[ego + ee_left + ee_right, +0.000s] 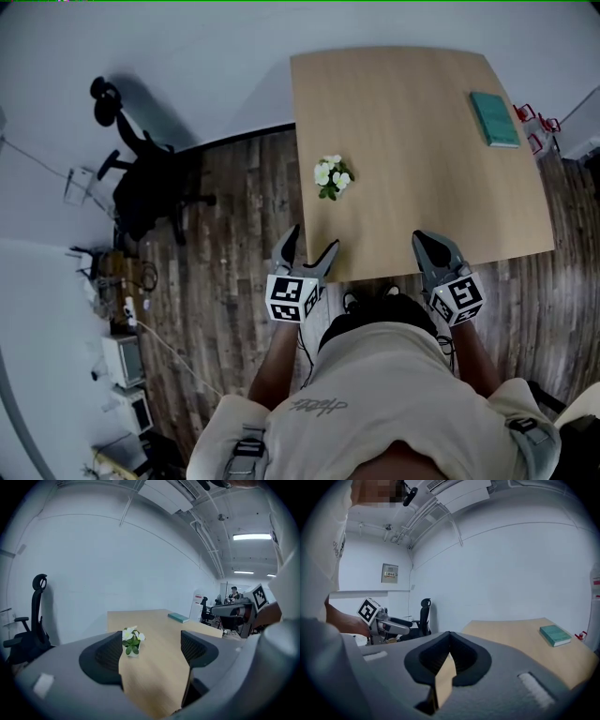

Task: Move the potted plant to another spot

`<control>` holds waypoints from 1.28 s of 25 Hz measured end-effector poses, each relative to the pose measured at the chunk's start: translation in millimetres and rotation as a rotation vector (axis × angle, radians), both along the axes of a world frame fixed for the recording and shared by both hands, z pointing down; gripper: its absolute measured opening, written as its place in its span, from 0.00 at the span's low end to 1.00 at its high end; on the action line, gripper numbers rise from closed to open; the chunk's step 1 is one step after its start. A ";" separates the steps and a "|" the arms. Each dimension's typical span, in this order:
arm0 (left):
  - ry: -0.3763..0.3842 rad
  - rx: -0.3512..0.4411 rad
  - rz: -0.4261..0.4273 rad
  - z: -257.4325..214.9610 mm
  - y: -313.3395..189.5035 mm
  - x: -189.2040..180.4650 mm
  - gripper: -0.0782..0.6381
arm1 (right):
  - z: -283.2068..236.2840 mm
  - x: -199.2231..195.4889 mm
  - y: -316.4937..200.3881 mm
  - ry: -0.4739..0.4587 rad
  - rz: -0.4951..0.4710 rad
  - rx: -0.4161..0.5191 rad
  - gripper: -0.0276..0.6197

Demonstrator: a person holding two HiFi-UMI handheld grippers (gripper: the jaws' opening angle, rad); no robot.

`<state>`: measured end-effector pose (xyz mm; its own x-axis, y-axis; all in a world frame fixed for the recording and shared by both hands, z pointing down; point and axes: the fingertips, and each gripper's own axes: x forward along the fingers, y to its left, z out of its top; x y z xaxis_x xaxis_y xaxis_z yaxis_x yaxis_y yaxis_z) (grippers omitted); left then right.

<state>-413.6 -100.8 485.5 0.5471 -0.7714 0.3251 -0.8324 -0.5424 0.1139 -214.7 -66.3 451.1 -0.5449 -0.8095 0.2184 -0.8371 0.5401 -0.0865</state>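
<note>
A small potted plant [332, 176] with white flowers and green leaves stands near the left edge of the light wooden table [412, 197]. The left gripper view shows the potted plant [131, 640] ahead, just inside the left jaw's line. My left gripper [306, 251] is open at the table's near left corner, a short way in front of the plant, with nothing between its jaws. My right gripper [436, 246] is shut and empty at the table's near edge, well right of the plant. In the right gripper view its jaws meet at the tips [449, 638].
A teal book [494, 118] lies at the table's far right. A black office chair [141, 173] stands on the wooden floor to the left. Boxes and cables [122, 356] clutter the floor at the far left. Red items [536, 122] sit beyond the table's right edge.
</note>
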 end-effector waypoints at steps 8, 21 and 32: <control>-0.008 -0.033 -0.047 8.6 -20.3 0.0 0.68 | 2.3 -1.4 -33.5 -0.019 -0.041 0.003 0.05; -0.062 -0.161 -0.115 54.5 -68.9 21.2 0.68 | 24.2 8.3 -87.5 -0.012 -0.254 -0.013 0.05; -0.120 -0.228 -0.170 94.2 -100.1 19.4 0.68 | 49.4 13.3 -104.6 -0.024 -0.342 -0.087 0.05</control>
